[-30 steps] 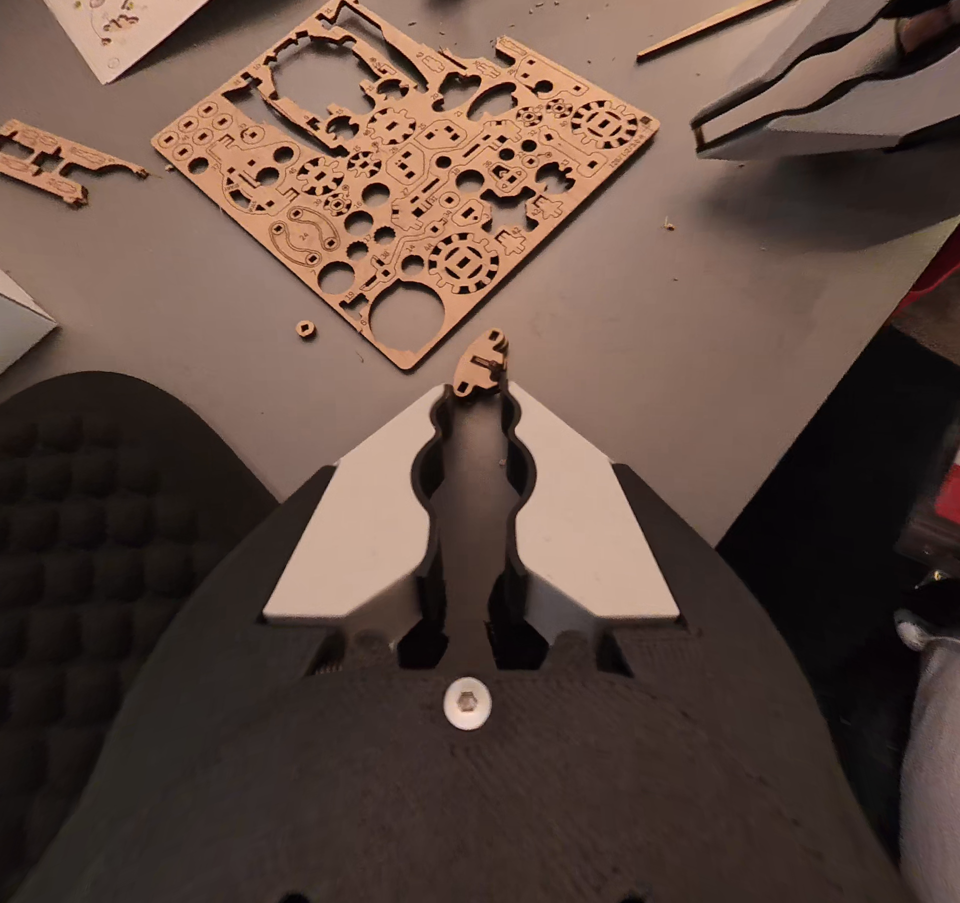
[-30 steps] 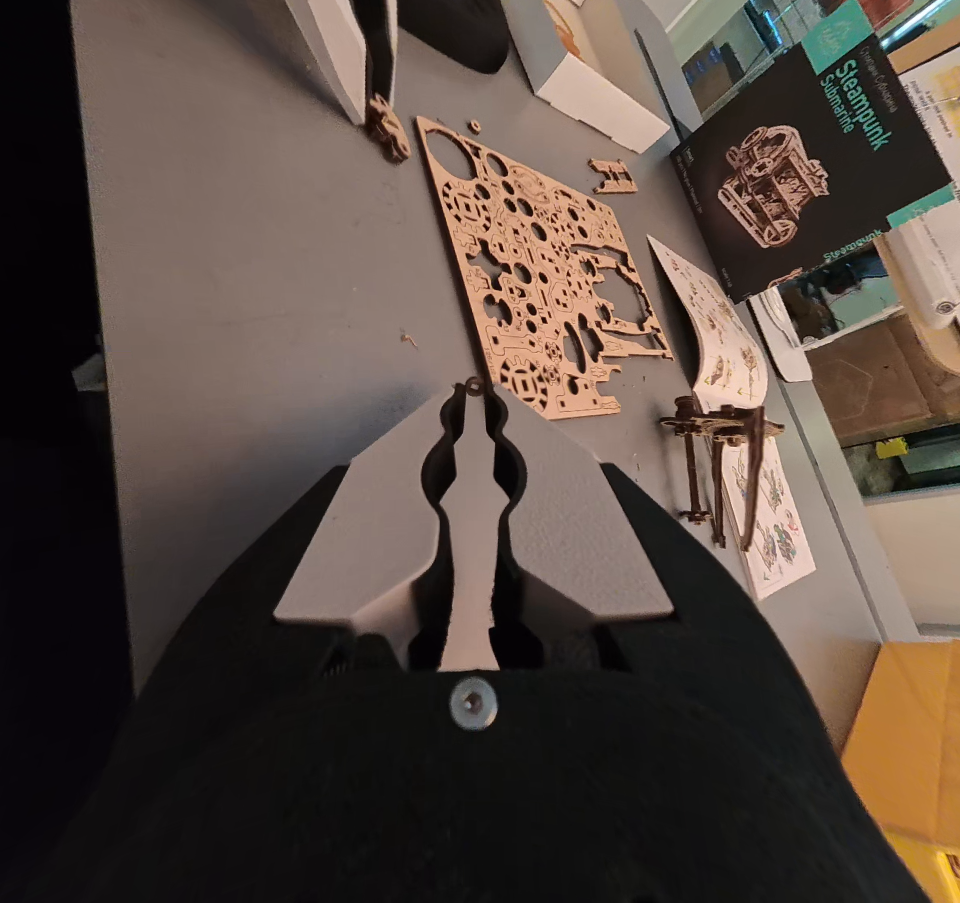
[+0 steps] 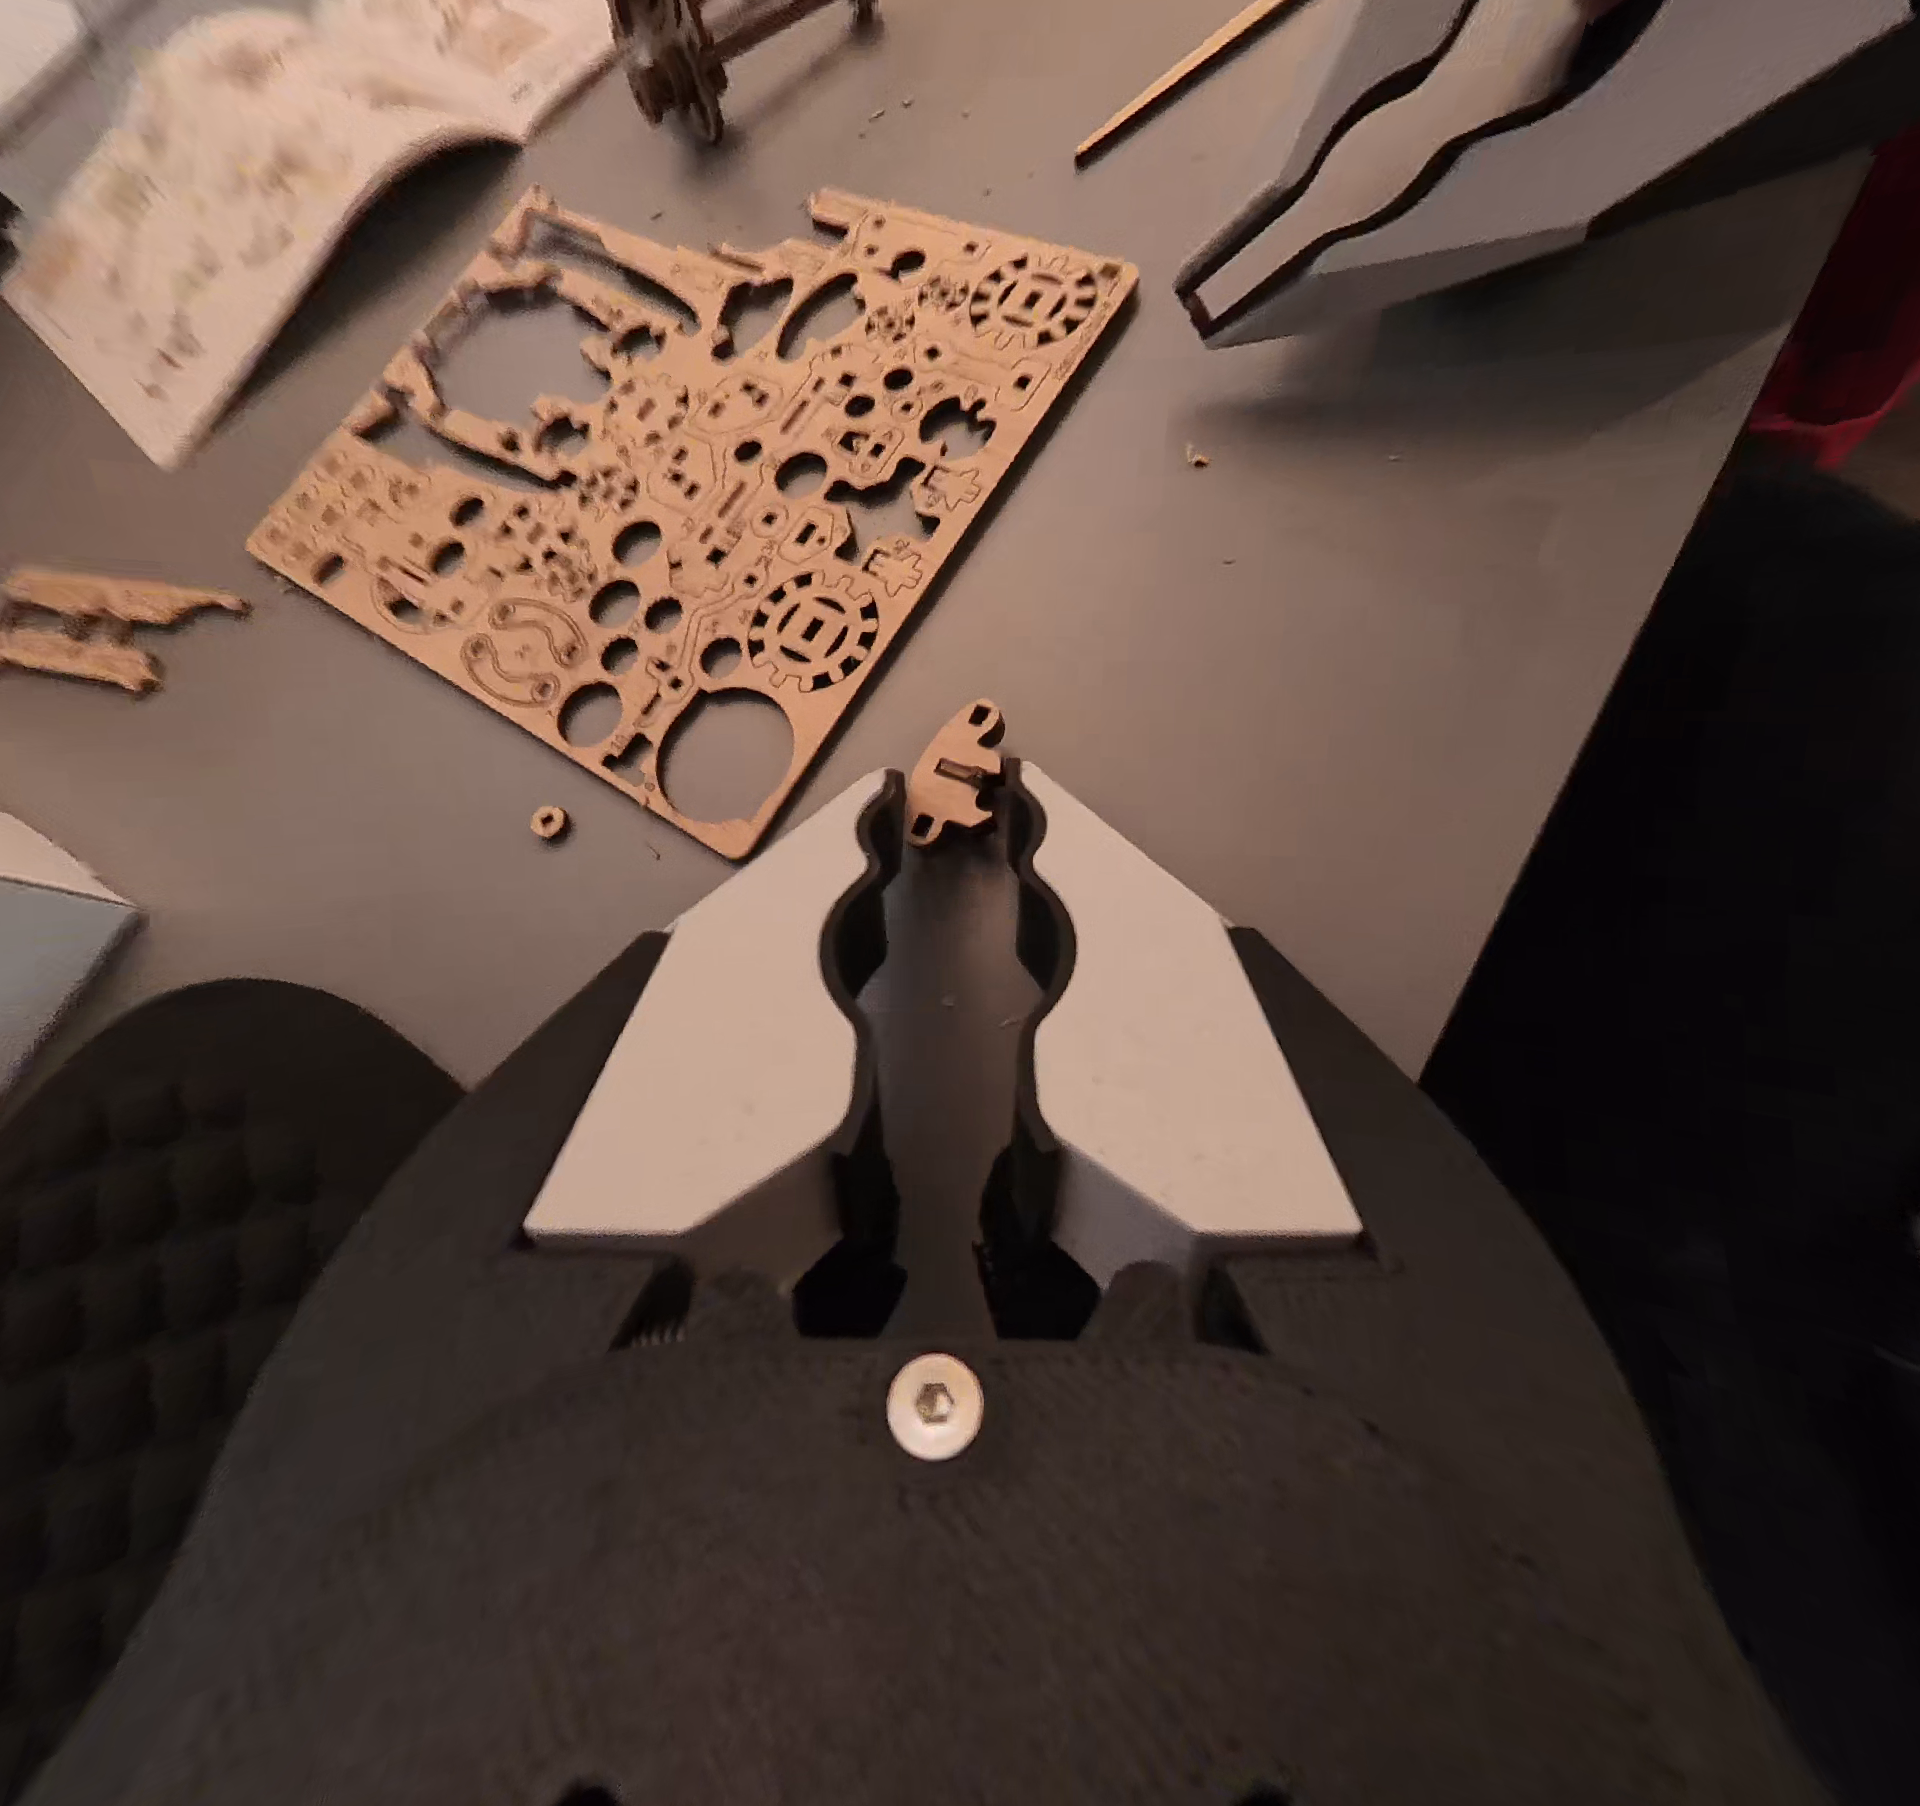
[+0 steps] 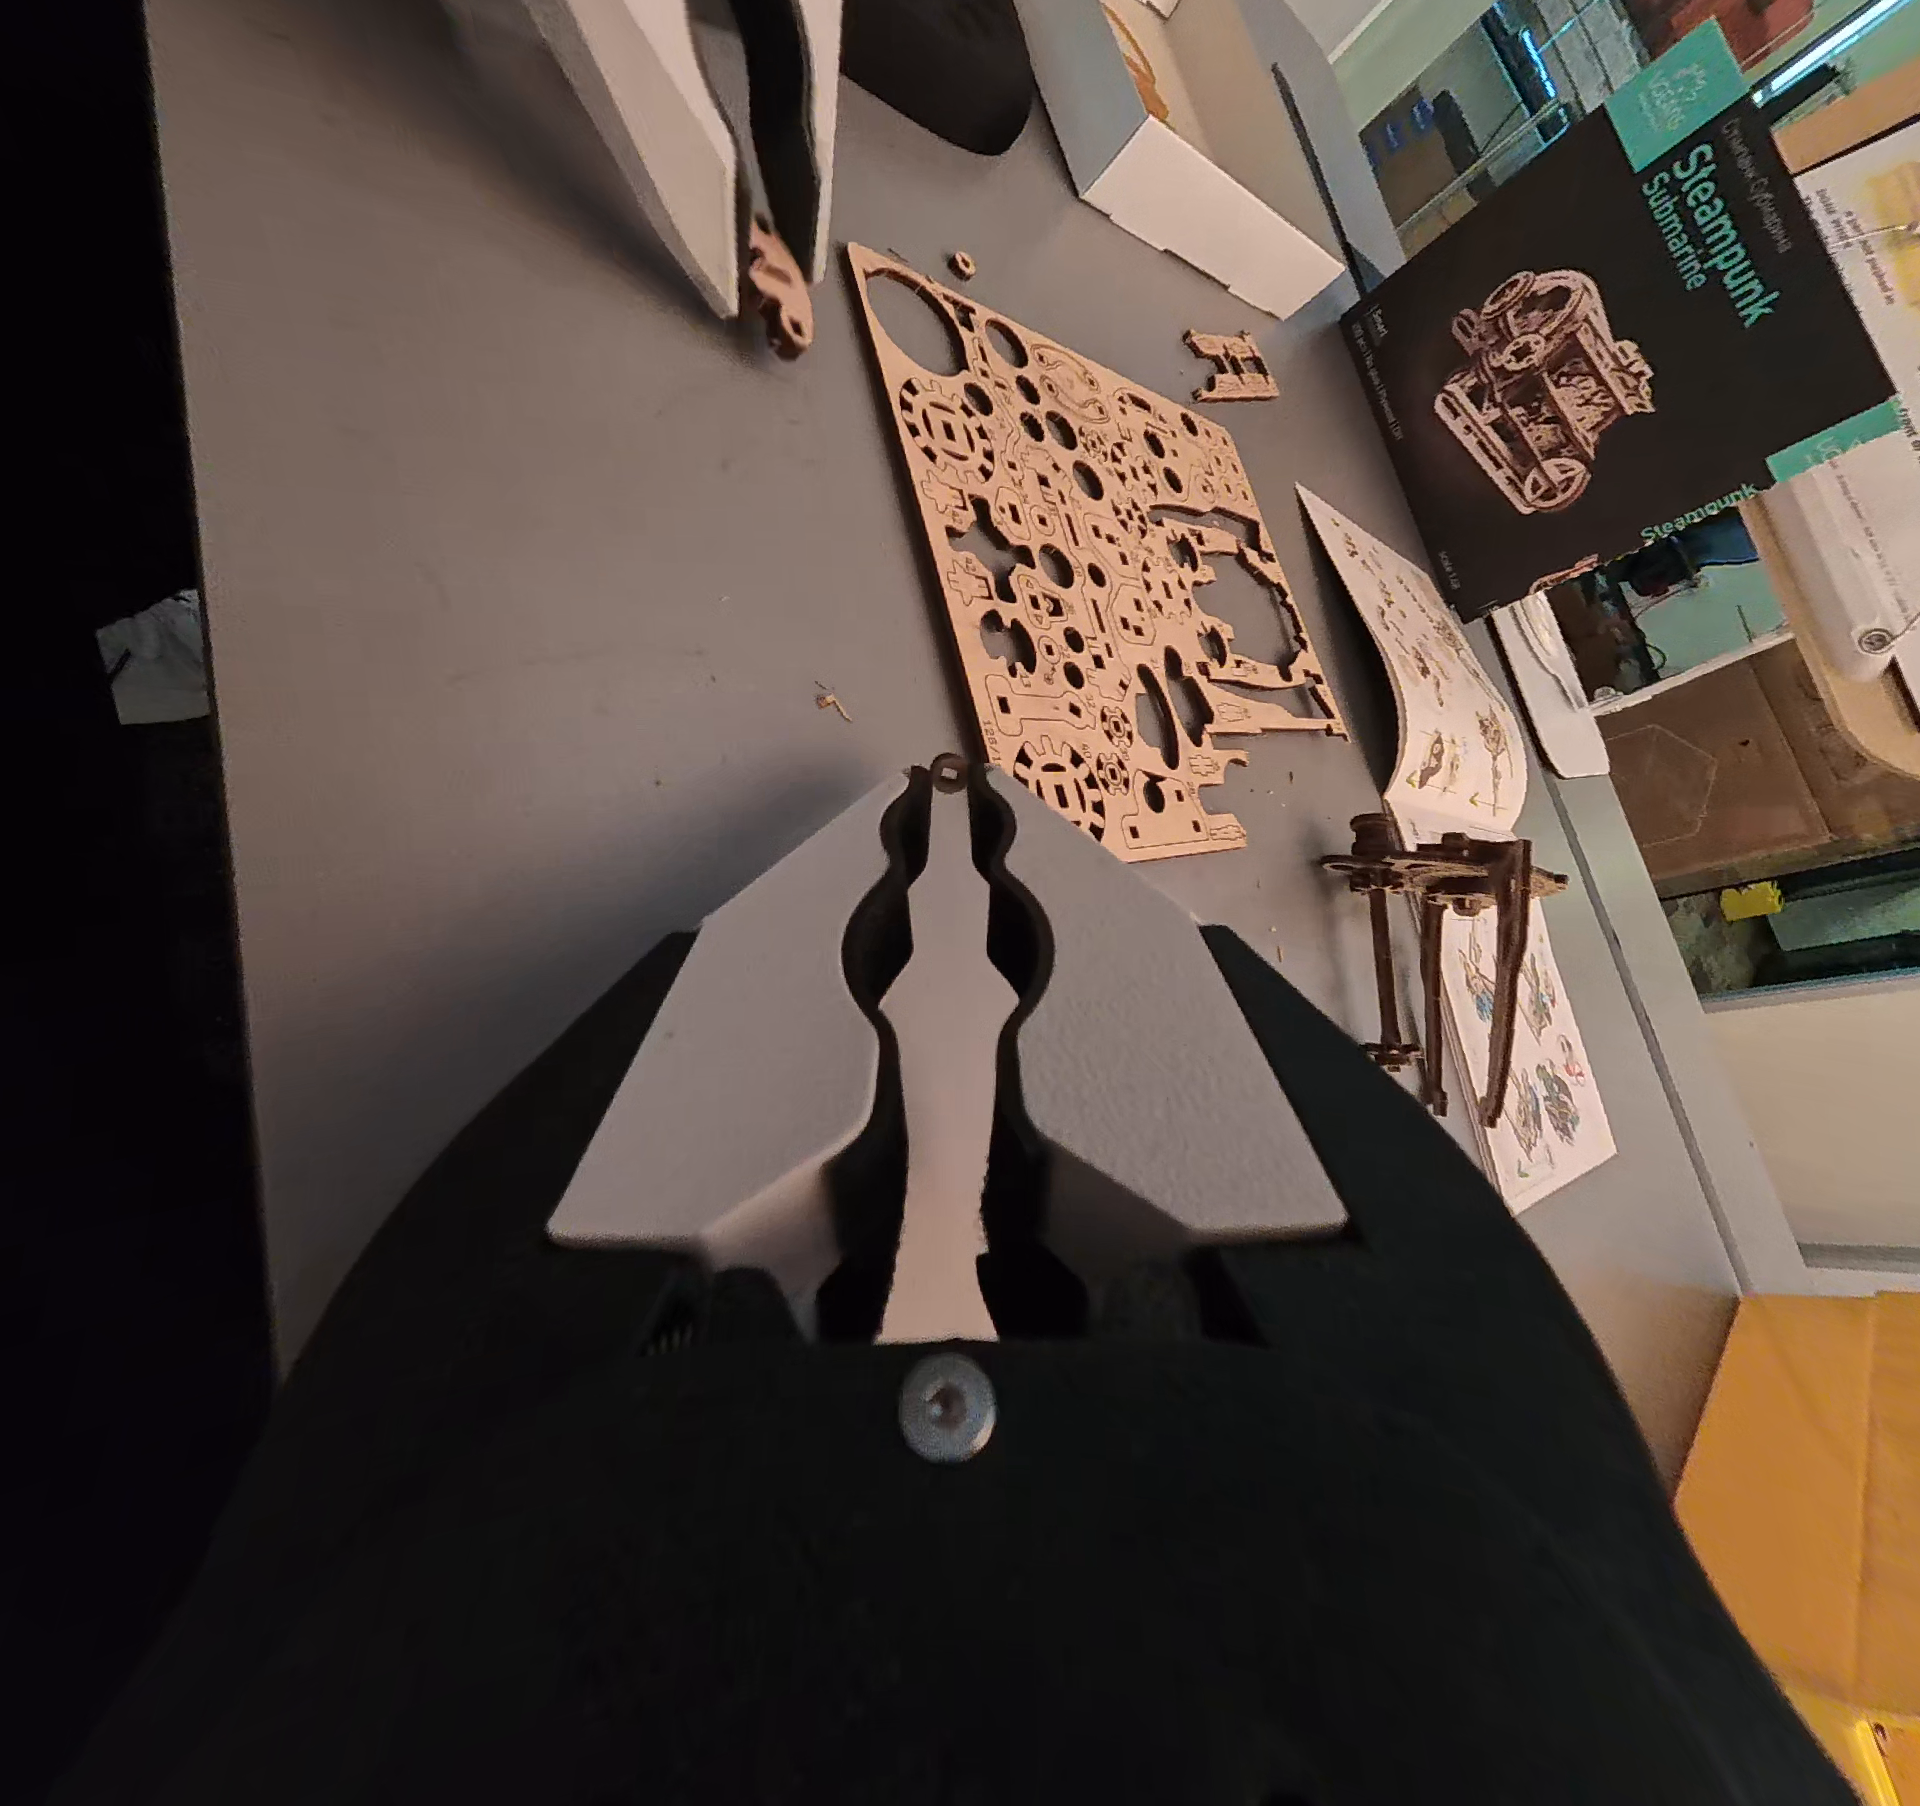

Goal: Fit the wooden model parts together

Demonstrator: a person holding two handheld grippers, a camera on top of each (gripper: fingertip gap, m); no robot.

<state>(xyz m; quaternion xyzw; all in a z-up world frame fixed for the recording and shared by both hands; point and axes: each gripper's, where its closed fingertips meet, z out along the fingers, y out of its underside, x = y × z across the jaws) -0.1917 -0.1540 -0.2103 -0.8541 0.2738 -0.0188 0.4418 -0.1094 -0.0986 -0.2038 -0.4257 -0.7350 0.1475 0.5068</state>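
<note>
Two grippers worked above a grey table [image 3: 1299, 717], each clamped on a wooden piece. The left gripper [image 3: 954, 788] had its fingertips pressed together on a flat, lobed wooden part [image 3: 956, 769] with slots cut in it, which stood out past the tips above the near corner of the parts sheet [image 3: 707, 499]. The right gripper [image 4: 943, 775], seen in its own wrist view, pinched a small dark ring-shaped piece [image 4: 948, 770] at the very tips, with the jaws nearly together.

Flat on the table lay the parts sheet, a laser-cut plywood panel with gears still in it and many empty holes. A tiny loose square piece [image 3: 548, 822] lay just beside its near-left edge, and a broken-off frame fragment [image 3: 83, 629] lay well to the left. Far from the left gripper, a dark, partly built model [image 3: 675, 21] stood next to an open instruction booklet [image 3: 260, 198], and a thin wooden stick [image 3: 1226, 42] lay to the right of it.

In the right wrist view a black box [image 4: 1621, 333] with teal lettering and a picture of a wooden model stood at the table's far edge. Its writing could be read but is not given.
</note>
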